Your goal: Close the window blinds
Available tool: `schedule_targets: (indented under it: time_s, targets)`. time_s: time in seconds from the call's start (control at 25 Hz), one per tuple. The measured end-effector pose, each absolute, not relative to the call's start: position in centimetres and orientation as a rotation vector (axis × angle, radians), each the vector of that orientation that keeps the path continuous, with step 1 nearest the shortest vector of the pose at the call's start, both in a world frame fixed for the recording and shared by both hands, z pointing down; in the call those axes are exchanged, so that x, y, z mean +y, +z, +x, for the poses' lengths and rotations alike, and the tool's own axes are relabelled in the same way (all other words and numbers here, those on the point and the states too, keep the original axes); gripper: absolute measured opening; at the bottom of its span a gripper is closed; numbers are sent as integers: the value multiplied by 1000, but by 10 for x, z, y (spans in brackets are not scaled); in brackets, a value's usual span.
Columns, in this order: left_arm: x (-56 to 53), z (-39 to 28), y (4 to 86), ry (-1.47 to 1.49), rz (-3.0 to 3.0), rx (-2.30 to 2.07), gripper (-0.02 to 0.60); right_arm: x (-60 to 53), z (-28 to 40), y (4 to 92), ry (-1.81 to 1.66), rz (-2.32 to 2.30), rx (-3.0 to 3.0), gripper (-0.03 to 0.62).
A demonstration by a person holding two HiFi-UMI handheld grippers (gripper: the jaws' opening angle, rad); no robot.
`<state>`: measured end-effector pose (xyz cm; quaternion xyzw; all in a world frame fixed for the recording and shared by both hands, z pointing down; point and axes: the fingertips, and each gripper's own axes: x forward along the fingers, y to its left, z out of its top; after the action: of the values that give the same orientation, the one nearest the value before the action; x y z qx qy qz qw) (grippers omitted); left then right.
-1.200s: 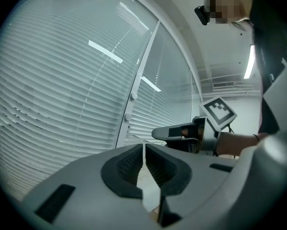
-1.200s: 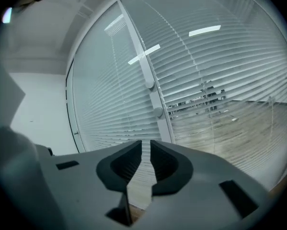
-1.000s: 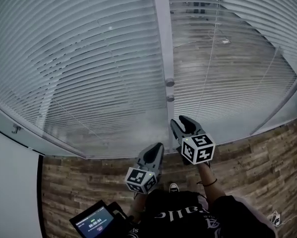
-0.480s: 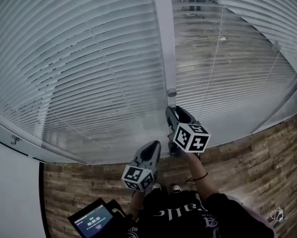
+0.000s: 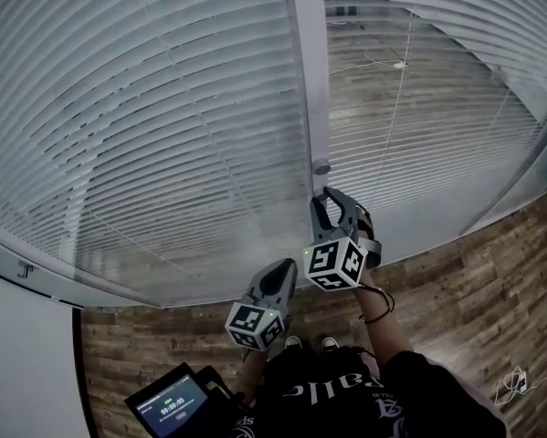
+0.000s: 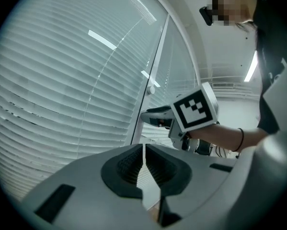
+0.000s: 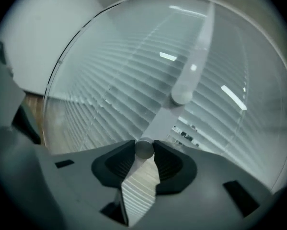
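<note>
Right gripper (image 5: 335,199) has risen and rolled; its fingers (image 7: 115,163), just closing, pinch the vertically hanging tilt wand (image 7: 144,149) at its bottom knob. Left gripper (image 5: 283,274), farther off, is closed and empty.

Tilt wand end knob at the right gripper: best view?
Right gripper view: the wand knob sits between the right gripper's pads, jaws just closed in on it. Head view: lost behind that gripper. Left gripper view: not resolvable.

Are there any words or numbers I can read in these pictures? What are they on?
Nothing reads clearly.
Shirt: white letters, upside down and partly hidden; cannot be read.
Screen: a row of digits like a timer, too small to read.
Marker cubes: only black-and-white square patterns, no words.
</note>
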<state>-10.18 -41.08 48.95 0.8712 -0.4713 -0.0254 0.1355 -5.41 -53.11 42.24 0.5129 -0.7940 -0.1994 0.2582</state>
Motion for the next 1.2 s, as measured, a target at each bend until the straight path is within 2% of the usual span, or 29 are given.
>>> schedule_targets:
  time_s: [0.08, 0.16, 0.44, 0.6, 0.72, 0.92, 1.2]
  targets:
    - [-412, -105, 491, -77, 2523, -1359, 5, -532, -58, 425, -663, 1326, -2088, 138]
    - [-412, -107, 491, -78, 2521, -1352, 5, -532, -59, 424, -605, 1346, -2144, 138]
    - [-409, -109, 492, -95, 2510, -1333, 5, -525, -50, 428, 517, 1573, -2638, 149]
    - [-407, -108, 499, -96, 2495, -1319, 5, -537, -47, 433, 801, 1606, -2697, 147]
    - [-405, -108, 501, -90, 2489, -1313, 5, -538, -48, 430, 574, 1612, -2633, 138]
    - [-406, -111, 501, -84, 2479, -1320, 5, -534, -56, 423, -419, 1490, -2164, 137]
    - [-408, -110, 505, -76, 2476, -1311, 5, -531, -60, 427, -777, 1351, -1979, 137]
